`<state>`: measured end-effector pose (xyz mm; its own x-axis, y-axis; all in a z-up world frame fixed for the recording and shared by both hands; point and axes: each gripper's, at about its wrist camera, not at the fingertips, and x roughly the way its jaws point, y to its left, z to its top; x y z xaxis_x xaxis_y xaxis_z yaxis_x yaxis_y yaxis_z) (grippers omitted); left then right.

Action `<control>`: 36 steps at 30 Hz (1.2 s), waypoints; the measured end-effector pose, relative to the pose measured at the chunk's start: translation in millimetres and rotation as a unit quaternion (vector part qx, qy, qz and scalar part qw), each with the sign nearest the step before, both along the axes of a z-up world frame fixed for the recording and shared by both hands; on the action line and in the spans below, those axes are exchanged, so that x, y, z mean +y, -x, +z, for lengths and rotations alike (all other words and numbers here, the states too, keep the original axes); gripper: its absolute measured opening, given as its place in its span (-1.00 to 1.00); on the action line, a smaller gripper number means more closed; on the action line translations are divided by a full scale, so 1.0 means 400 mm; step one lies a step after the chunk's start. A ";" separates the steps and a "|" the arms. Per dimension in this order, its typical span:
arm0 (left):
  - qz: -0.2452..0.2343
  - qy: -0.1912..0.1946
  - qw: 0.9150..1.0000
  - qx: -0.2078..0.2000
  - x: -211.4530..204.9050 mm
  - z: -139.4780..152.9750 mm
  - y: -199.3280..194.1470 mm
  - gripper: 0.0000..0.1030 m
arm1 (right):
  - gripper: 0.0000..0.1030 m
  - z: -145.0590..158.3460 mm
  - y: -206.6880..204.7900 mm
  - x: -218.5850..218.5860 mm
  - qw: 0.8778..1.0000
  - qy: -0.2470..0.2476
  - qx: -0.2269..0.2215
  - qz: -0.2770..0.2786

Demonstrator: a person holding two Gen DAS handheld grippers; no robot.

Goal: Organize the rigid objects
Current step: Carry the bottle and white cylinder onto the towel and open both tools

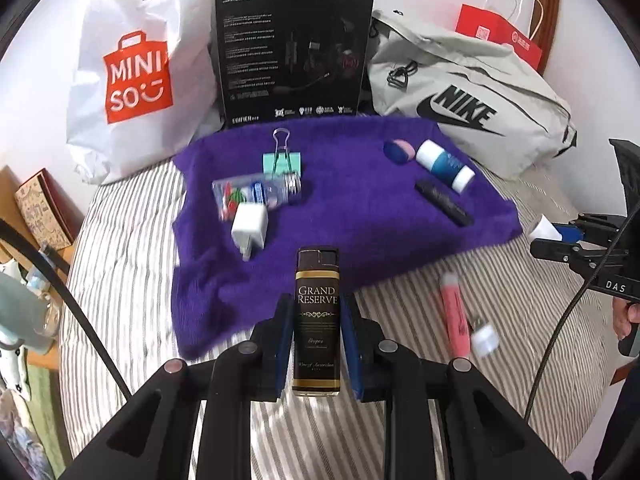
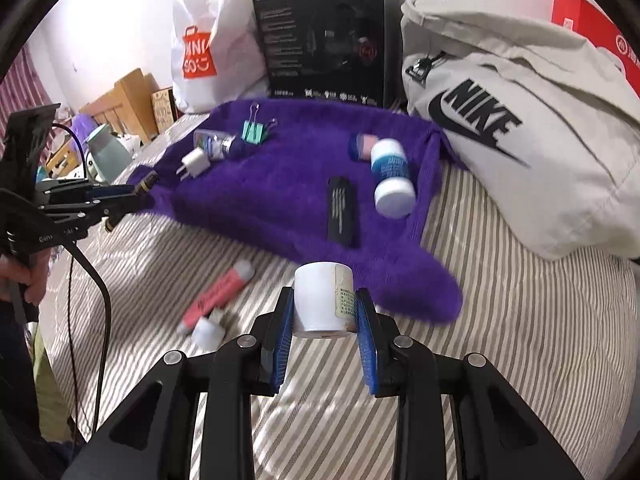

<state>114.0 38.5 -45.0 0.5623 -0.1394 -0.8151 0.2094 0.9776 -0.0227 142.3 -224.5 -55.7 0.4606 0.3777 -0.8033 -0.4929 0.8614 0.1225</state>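
pink tube [image 1: 455,312] and white cap [image 1: 485,339] motion-blurred, red bag [image 2: 596,32] cut off

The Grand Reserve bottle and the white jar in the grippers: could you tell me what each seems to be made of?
The Grand Reserve bottle, held in the left gripper, looks like clear glass or hard plastic: its base shows glossy and see-through below a dark printed label. The white jar, in the right gripper, looks like opaque matte plastic with a paper sticker; I cannot be sure.
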 end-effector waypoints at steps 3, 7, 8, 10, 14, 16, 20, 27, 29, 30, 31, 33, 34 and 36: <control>0.000 0.004 1.000 0.000 -0.006 0.001 -0.039 -0.56 | -0.42 0.011 -0.047 0.003 1.000 -0.001 0.000 -0.001; 0.000 0.008 1.000 0.004 -0.008 -0.008 -0.083 -0.56 | -0.42 0.006 -0.114 0.012 1.000 0.006 0.009 -0.002; 0.000 0.008 1.000 0.005 -0.010 -0.012 -0.094 -0.56 | -0.42 0.002 -0.125 0.013 1.000 0.009 0.013 -0.002; -0.002 0.010 1.000 0.009 -0.011 -0.020 -0.112 -0.56 | -0.42 -0.014 -0.156 0.021 0.999 0.025 0.022 -0.001; -0.007 0.011 1.000 0.017 -0.019 -0.037 -0.143 -0.56 | -0.42 -0.050 -0.194 0.039 0.998 0.052 0.040 0.008; -0.010 0.012 1.000 0.021 -0.025 -0.046 -0.159 -0.56 | -0.42 -0.066 -0.206 0.051 0.997 0.065 0.045 0.015; -0.015 0.015 0.999 0.025 -0.032 -0.056 -0.179 -0.56 | -0.42 -0.081 -0.221 0.083 0.993 0.102 0.044 0.030; -0.017 0.019 0.999 0.029 -0.035 -0.068 -0.204 -0.56 | -0.43 -0.093 -0.254 0.109 0.990 0.131 0.039 0.031; -0.017 0.019 0.999 0.030 -0.036 -0.072 -0.210 -0.56 | -0.43 -0.103 -0.261 0.117 0.989 0.137 0.039 0.034; -0.019 0.018 0.999 0.031 -0.038 -0.074 -0.213 -0.56 | -0.43 -0.108 -0.263 0.123 0.988 0.142 0.039 0.035; -0.019 0.018 0.999 0.032 -0.038 -0.076 -0.216 -0.56 | -0.43 -0.115 -0.265 0.127 0.988 0.147 0.040 0.037; -0.019 0.016 0.999 0.032 -0.039 -0.079 -0.220 -0.56 | -0.43 -0.114 -0.271 0.126 0.988 0.143 0.040 0.035; -0.019 0.016 0.999 0.032 -0.038 -0.080 -0.221 -0.56 | -0.43 -0.115 -0.272 0.125 0.989 0.141 0.040 0.035; -0.018 0.019 0.999 0.033 -0.038 -0.081 -0.229 -0.56 | -0.43 -0.116 -0.274 0.119 0.990 0.132 0.043 0.035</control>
<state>205.5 23.3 -77.3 0.5012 -0.1890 -0.8445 0.2406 0.9678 -0.0738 251.9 -177.0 -102.2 0.3665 0.1779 -0.9132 -0.5497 0.8333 -0.0583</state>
